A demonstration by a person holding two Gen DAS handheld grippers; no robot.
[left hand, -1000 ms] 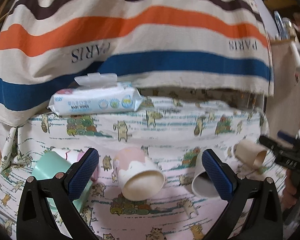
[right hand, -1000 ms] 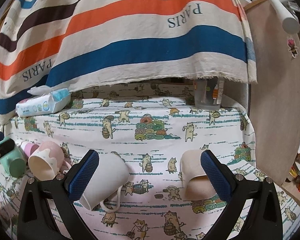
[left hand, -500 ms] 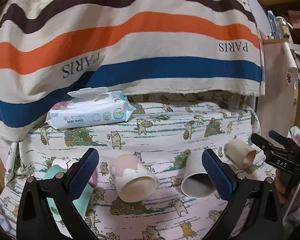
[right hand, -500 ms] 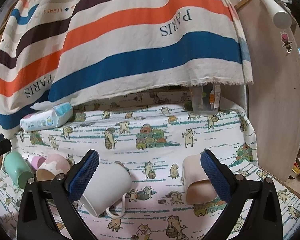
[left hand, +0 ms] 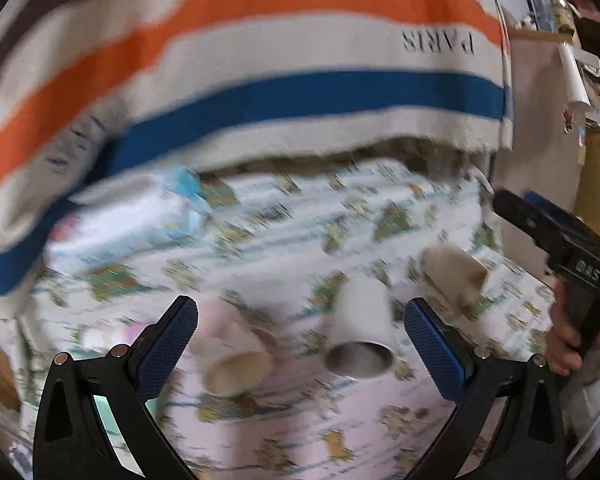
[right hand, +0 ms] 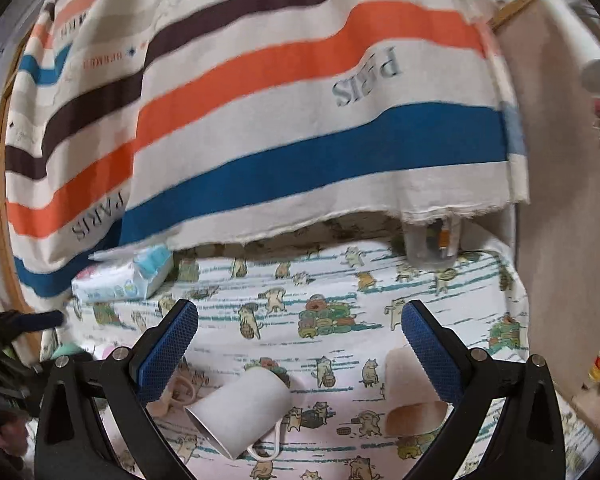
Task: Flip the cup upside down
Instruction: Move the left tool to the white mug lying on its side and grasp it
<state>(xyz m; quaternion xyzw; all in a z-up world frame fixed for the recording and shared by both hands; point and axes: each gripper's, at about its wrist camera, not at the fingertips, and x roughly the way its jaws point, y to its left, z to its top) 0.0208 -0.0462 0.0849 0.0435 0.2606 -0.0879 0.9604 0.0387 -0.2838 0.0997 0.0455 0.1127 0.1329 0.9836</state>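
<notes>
Several cups lie on their sides on the cat-print cloth. In the blurred left wrist view, a pink-and-cream cup lies between my fingers, a white cup right of it, and a beige cup farther right. My left gripper is open and empty above them. In the right wrist view, the white handled cup and the beige cup lie low in front. My right gripper is open and empty; it also shows in the left wrist view.
A baby-wipes pack lies at the back left under a hanging striped PARIS cloth. A clear container stands at the back right. A mint cup sits behind my left finger. A beige panel bounds the right side.
Both grippers have pulled back and risen; the cups sit lower in view. The left wrist view is now motion-blurred and has swung, shifting the cups. No cup has been gripped.
</notes>
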